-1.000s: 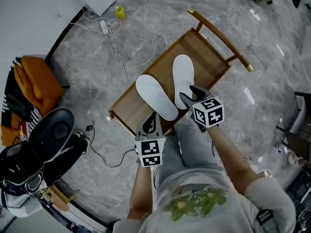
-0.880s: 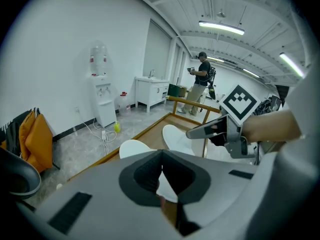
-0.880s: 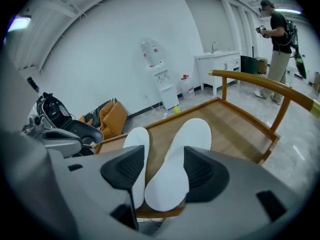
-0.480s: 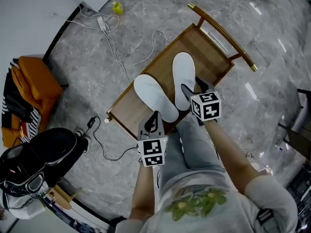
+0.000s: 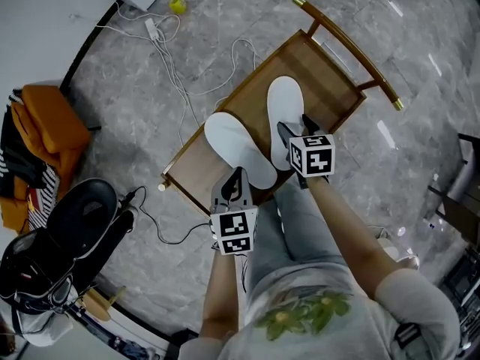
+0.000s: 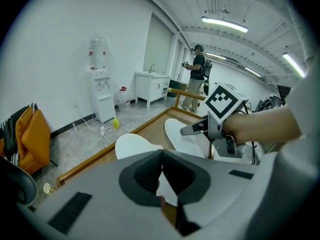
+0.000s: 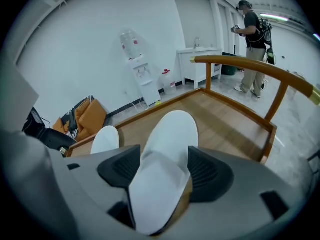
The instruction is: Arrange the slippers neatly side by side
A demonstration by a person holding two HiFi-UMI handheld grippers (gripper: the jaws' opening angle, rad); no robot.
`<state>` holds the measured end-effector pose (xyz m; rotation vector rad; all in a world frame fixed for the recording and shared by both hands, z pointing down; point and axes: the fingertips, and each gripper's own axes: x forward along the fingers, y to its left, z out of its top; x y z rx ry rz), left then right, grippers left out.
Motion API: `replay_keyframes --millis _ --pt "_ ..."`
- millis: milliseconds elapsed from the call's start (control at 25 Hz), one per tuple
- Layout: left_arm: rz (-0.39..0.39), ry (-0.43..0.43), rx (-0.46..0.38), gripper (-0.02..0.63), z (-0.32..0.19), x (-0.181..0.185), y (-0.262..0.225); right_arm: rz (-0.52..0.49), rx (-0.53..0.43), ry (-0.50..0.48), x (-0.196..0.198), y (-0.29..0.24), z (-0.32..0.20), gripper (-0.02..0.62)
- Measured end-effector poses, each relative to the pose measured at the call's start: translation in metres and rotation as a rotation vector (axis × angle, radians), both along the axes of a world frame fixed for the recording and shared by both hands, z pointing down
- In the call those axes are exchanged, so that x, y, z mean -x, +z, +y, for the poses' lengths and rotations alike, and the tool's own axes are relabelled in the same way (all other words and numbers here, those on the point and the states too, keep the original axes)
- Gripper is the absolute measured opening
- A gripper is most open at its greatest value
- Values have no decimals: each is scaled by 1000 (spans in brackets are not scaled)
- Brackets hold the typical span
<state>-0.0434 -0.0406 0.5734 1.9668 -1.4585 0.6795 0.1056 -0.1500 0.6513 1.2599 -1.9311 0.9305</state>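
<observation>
right gripper [image 5: 291, 135] stands with its jaws at their widest, having just been opening, and straddles the near end of the right slipper [image 5: 285, 115] without pressing on it. left gripper [image 5: 234, 180] has its jaws closed tip to tip on nothing, just at the near end of the left slipper [image 5: 238, 148]. both white slippers lie on the seat of a wooden chair [image 5: 330, 88] on a grey stone floor [image 5: 135, 88]. the right slipper points straight to the far side; the left one is angled to the far left, so the near ends sit close and the toes splay apart. white cables [image 5: 176, 66] trail across the floor to the left.
</observation>
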Motion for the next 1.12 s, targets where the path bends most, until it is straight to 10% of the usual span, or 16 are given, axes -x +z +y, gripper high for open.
replay_keyframes --millis 480,1120 --pt "1 -9 16 17 1 7 7 69 2 -64 4 8 -3 95" --pt "-1 -16 13 17 2 12 9 93 -67 -405 31 4 -3 67"
